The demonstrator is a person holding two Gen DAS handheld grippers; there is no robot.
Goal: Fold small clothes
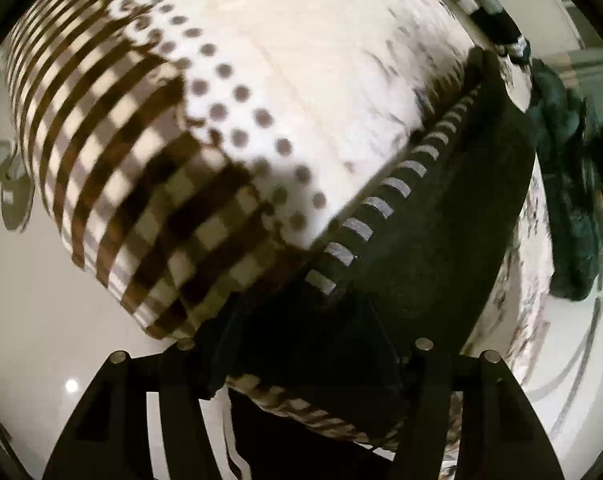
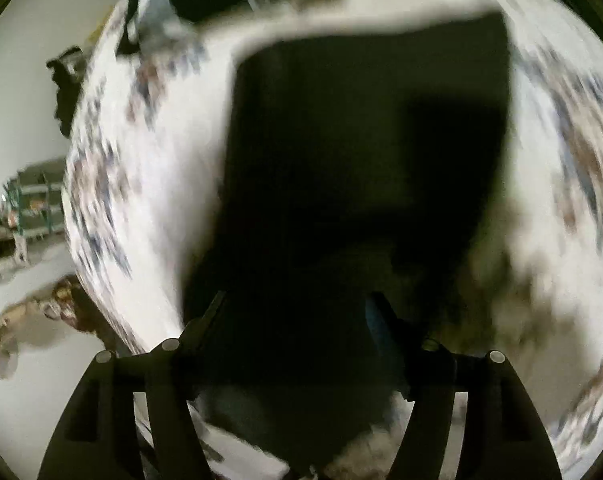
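In the left wrist view a black garment (image 1: 441,240) with a row of white dashes along one edge lies on a white patterned cloth (image 1: 301,80). My left gripper (image 1: 305,344) is shut on the black garment's near end. In the right wrist view, which is blurred, the same black garment (image 2: 361,160) fills the middle. My right gripper (image 2: 297,344) is shut on its near edge, and the cloth hides the fingertips.
A brown checked and dotted part of the patterned cloth (image 1: 141,180) lies to the left. A dark green piece of clothing (image 1: 569,200) sits at the right. A black-and-white striped item (image 1: 481,4) lies at the far edge. Small objects (image 2: 25,208) are on the floor at left.
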